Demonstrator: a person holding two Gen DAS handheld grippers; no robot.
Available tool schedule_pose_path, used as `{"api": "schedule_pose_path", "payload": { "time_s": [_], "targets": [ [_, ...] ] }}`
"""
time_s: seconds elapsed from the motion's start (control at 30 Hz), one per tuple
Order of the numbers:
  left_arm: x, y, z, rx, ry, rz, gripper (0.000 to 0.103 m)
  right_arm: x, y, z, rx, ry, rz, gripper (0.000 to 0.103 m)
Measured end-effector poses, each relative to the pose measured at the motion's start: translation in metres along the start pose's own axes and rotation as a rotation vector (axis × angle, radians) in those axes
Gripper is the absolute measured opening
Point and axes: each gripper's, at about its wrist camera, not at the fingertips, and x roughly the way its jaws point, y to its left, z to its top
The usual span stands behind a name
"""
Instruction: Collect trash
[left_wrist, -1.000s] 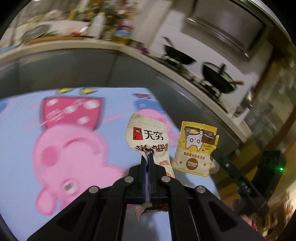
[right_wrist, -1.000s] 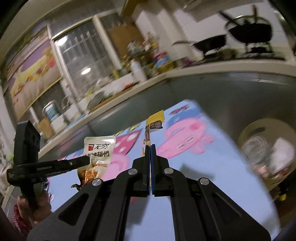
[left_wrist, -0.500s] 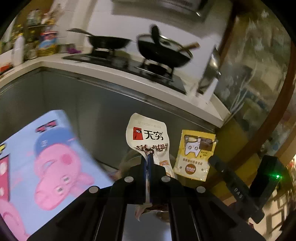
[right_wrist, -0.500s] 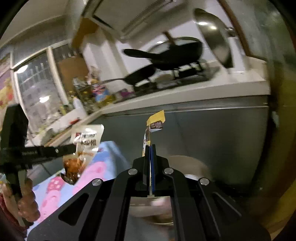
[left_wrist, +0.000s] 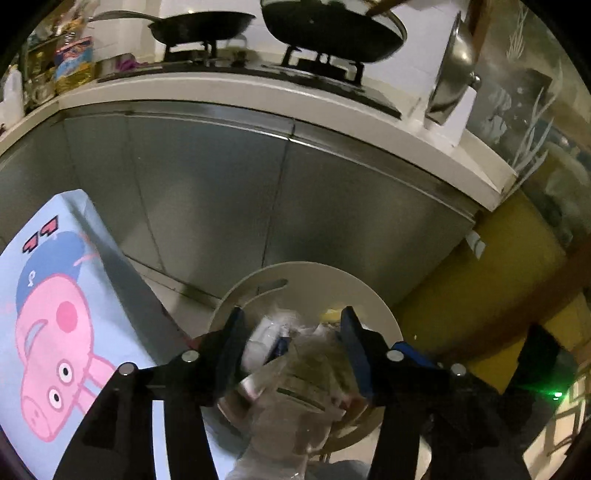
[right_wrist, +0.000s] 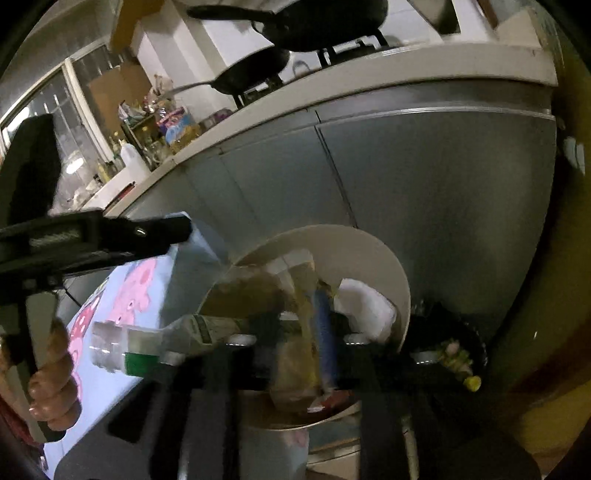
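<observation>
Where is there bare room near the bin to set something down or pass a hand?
The tablecloth left of the bin shows bare print up to its edge. The floor strip between it and the cabinets is open. The bin mouth is crowded with trash, under the left gripper.
</observation>
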Motion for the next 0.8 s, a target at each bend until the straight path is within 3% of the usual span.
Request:
{"api": "schedule_pose_path", "payload": {
  "time_s": [0.2,0.33,0.4,0.53,0.8],
  "targets": [
    [-0.035,0.005,-0.008,0.008,-0.07,0.047,0.054,-0.023,0.001,-0.007,0.052,-0.065,0.011,0.039],
    [-0.063,0.006,-0.024,0.035,-0.119,0.118,0.058,-0.049,0.004,-0.016,0.108,-0.1,0.033,0.039],
    [-0.076,0.005,-0.034,0.053,-0.142,0.164,0.078,-0.062,0.008,-0.023,0.143,-0.11,0.043,0.039],
    [-0.102,0.004,-0.054,0.1,-0.185,0.246,0.08,-0.082,0.018,-0.042,0.226,-0.095,0.08,0.039],
    [-0.148,0.0,-0.087,0.123,-0.233,0.276,0.099,-0.11,0.041,-0.061,0.277,-0.057,0.122,0.04]
  ]
}}
